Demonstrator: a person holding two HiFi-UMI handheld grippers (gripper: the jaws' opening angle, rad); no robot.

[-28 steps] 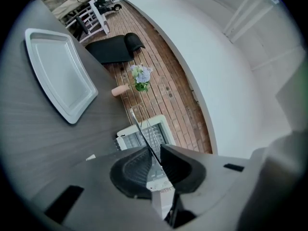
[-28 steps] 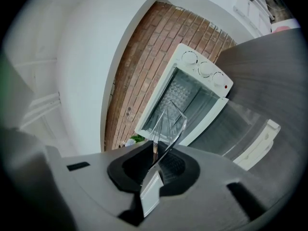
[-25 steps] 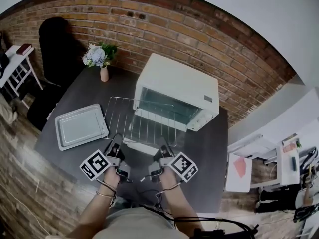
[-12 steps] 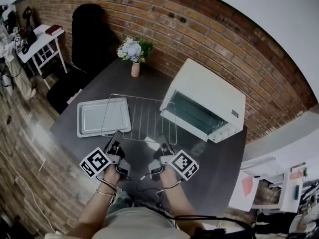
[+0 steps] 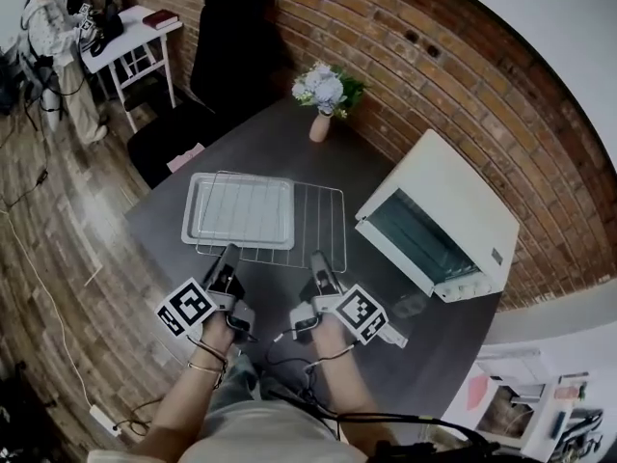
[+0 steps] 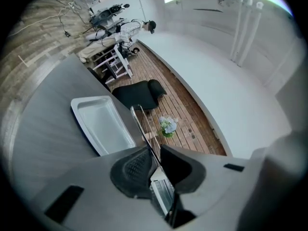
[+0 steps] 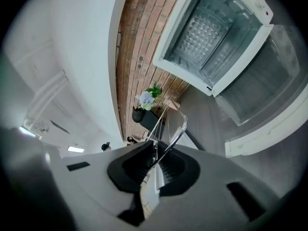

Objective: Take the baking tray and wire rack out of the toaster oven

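Observation:
The wire rack (image 5: 318,220) hangs level between my two grippers, its left half over the grey baking tray (image 5: 239,210) that lies on the dark table (image 5: 260,152). My left gripper (image 5: 229,260) is shut on the rack's near edge at the left, and my right gripper (image 5: 319,265) is shut on the same edge at the right. In the left gripper view the rack's rim wire (image 6: 140,121) runs out from between the jaws (image 6: 155,160), with the tray (image 6: 103,124) beside it. In the right gripper view the rack's corner (image 7: 177,126) sticks out of the jaws (image 7: 156,160). The white toaster oven (image 5: 463,201) stands to the right, its inside (image 7: 207,32) bare.
The oven's glass door (image 7: 269,95) lies open toward me. A vase of flowers (image 5: 326,99) stands at the table's far edge before the brick wall. Behind the table are a black chair (image 5: 227,56) and a white side table (image 5: 125,37). A person (image 5: 53,27) stands far left.
Both grippers have carried the wire rack left, away from the oven's open door. It now overlaps the baking tray, and the oven sits well to its right.

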